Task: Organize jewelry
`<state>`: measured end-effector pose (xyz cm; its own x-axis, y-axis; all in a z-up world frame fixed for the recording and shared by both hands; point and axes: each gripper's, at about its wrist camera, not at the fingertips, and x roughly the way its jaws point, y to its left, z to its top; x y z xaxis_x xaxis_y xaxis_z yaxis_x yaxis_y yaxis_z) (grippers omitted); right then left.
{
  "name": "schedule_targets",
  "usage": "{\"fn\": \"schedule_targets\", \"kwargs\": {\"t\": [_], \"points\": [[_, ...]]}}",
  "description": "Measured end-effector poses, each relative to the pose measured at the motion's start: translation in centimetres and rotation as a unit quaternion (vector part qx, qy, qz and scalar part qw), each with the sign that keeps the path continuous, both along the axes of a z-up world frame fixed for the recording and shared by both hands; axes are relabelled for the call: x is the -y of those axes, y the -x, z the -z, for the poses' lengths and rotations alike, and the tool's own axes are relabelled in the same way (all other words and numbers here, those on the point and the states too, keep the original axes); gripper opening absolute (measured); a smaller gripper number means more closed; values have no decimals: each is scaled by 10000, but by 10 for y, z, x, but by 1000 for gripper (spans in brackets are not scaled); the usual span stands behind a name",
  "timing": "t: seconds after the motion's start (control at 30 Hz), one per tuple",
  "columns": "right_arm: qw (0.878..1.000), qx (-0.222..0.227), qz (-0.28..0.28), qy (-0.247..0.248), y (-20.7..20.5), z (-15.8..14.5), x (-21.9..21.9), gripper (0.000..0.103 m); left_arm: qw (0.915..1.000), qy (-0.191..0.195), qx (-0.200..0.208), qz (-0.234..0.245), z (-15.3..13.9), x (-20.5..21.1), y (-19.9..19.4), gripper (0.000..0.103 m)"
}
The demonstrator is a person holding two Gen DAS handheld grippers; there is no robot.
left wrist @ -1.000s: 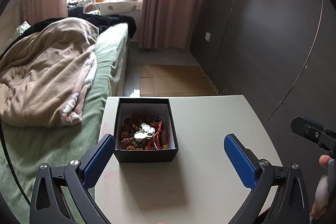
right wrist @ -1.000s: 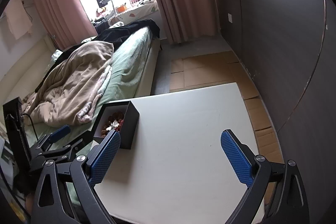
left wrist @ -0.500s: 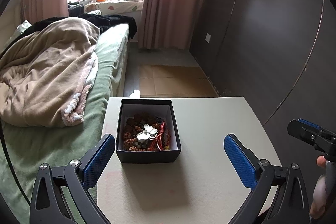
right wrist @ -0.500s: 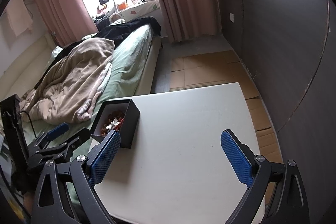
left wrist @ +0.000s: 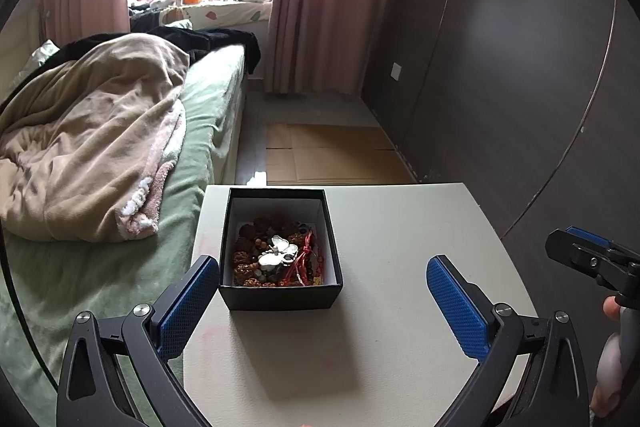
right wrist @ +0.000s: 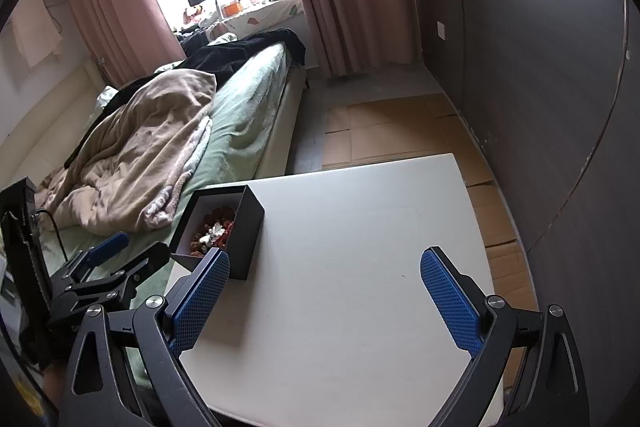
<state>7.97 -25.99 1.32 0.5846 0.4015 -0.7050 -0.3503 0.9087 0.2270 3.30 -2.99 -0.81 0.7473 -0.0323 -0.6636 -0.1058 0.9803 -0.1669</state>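
- Hovering over the tabletop (left wrist: 392, 227), the left gripper (left wrist: 324, 301) has its blue fingers (left wrist: 188, 303) spread wide and holding nothing; the black jewelry box (left wrist: 280, 247) sits just ahead, beside the left finger.
- Over the last second the box has slid rightward in the left wrist view, nearer the middle of the gap between the fingers, which suggests the gripper is lining up on it.
- Beads, a red cord (left wrist: 306, 259) and a silver butterfly piece (left wrist: 278, 253) lie heaped inside the box; nothing lies loose on the tabletop.
- The right gripper (right wrist: 324, 297) hangs open and empty, the box ahead of its left finger.
- Everything boxed would fit either finished tidying or sorting yet to come.
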Motion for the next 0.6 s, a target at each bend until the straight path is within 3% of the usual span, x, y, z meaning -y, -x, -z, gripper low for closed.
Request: {"fn": "schedule_targets", "kwargs": {"t": [0.6], "points": [[10000,-15,5,33,-2,1,3,97,10000,34,11,70,-1,5,-1,103]]}}
